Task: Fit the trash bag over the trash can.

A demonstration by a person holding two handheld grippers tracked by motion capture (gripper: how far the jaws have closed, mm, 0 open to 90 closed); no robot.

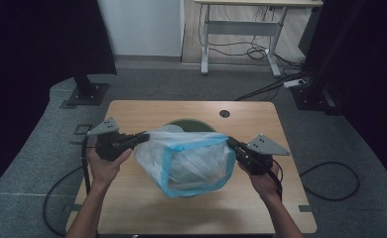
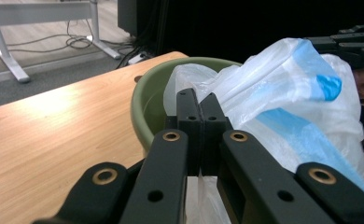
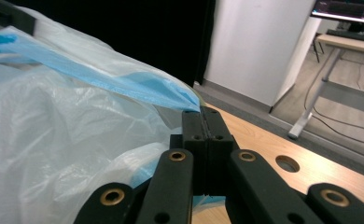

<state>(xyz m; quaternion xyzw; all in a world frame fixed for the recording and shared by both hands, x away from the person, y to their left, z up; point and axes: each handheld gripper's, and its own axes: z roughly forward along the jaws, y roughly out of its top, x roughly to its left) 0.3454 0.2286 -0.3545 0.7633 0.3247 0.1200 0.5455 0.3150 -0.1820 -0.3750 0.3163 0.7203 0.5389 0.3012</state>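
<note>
A translucent white plastic bag with a blue band along its rim hangs stretched open between both grippers above the wooden table. My left gripper is shut on the bag's left rim, and in the left gripper view the film is pinched between the jaws of that gripper. On the opposite side my right gripper is shut on the blue rim, seen in its own view at the gripper. A green bowl sits right behind the bag; its rim lies close past the left jaws.
The table has a round hole near its far edge. A grey desk frame with loose cables stands on the floor beyond. Dark stands flank the table at left and right.
</note>
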